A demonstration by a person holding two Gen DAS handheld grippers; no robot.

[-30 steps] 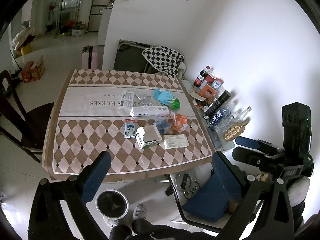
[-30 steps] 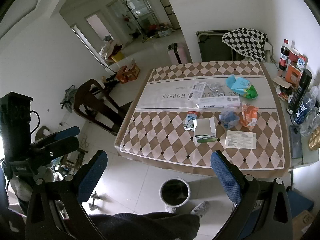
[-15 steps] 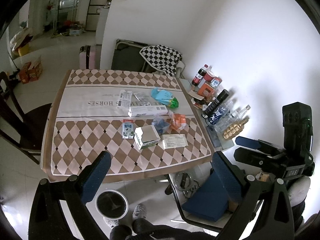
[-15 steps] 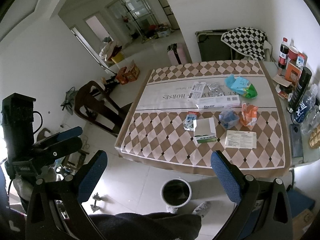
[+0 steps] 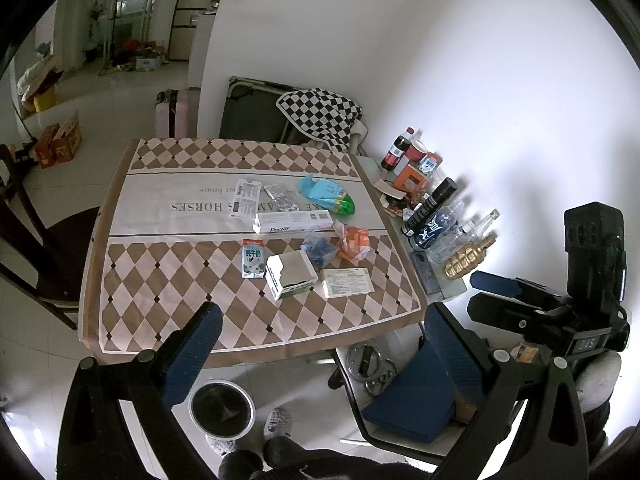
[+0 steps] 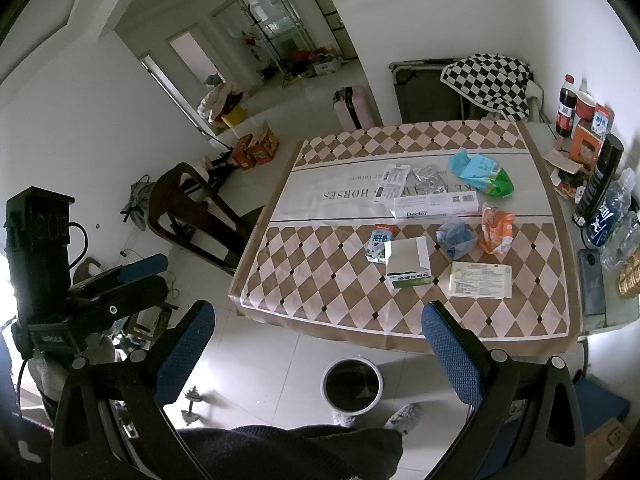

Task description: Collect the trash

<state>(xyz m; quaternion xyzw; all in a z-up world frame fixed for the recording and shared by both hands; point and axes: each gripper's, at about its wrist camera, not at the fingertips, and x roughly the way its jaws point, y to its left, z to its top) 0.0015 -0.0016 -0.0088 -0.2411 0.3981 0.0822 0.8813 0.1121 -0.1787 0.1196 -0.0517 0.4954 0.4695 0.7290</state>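
Two hand-held grippers hung short of the litter

Both the left hand-held gripper [image 5: 320, 344] and right hand-held gripper [image 6: 318, 340] were spread wide and empty. Trash [image 6: 440, 224] lay scattered mid-counter [image 6: 328, 292], well ahead; the bin [image 6: 352, 385] stood on the floor below the near edge.

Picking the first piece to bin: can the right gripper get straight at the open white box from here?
Probably yes. The right gripper is open and empty, held back off the near table edge. The white box sits nearest that edge with bare cloth in front, only the milk carton beside it.
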